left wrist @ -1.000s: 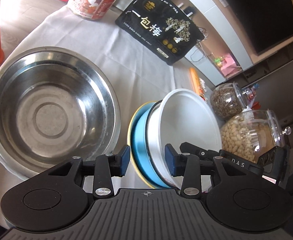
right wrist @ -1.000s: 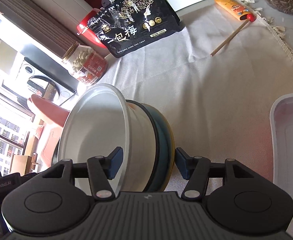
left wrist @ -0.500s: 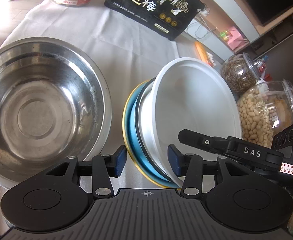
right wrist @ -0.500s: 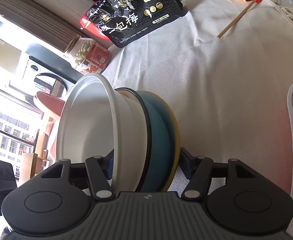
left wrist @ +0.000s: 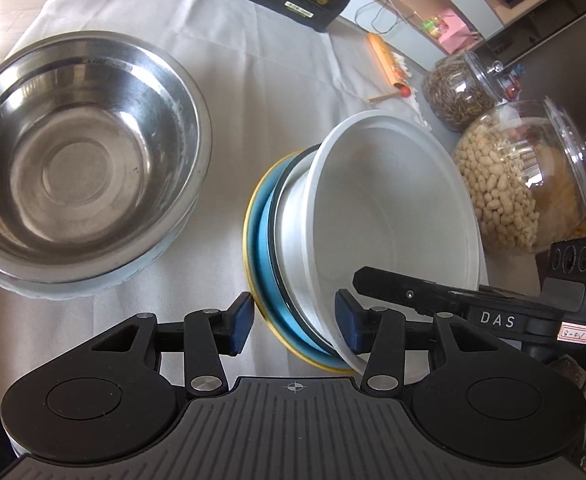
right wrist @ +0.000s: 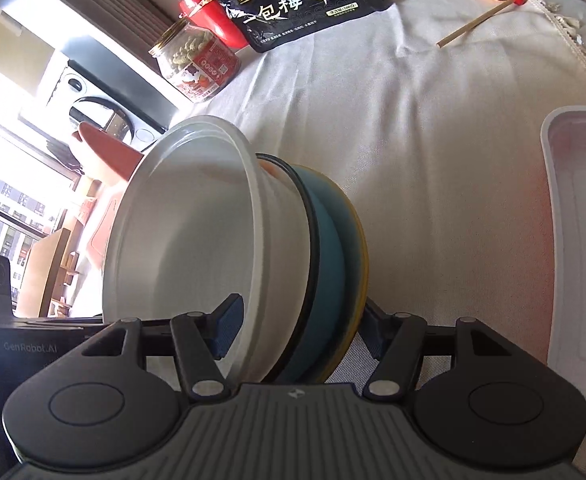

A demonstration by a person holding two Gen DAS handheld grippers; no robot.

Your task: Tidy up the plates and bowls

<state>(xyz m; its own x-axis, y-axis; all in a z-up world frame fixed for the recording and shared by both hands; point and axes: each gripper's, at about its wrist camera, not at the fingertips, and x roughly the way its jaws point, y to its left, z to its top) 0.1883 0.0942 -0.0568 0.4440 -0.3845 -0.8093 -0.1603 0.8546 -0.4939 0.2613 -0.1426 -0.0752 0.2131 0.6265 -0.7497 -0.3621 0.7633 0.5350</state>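
A stack stands on edge on the white cloth: a white bowl [left wrist: 393, 208], a black-rimmed dish, a blue plate [left wrist: 269, 280] and a yellow plate [left wrist: 249, 240]. In the right wrist view my right gripper [right wrist: 299, 330] is shut on this stack, one finger inside the white bowl [right wrist: 197, 240] and the other behind the yellow plate [right wrist: 363, 264]. My left gripper [left wrist: 295, 324] straddles the stack's near edge with its jaws open; the left pad stands just off the yellow rim. A steel bowl [left wrist: 81, 160] rests on a pale dish at the left.
Two glass jars, one of peanuts [left wrist: 513, 184] and one of seeds [left wrist: 457, 92], stand right of the stack. A black snack bag [right wrist: 305, 0] and a red-labelled jar [right wrist: 197, 64] sit at the far edge. A white tray [right wrist: 573, 240] lies at the right, a thin stick [right wrist: 473, 26] beyond.
My right gripper has pushed forward over the stack, which now sits deep between its fingers. My left jaws have widened off the stack, and the left view has shifted and rolled.
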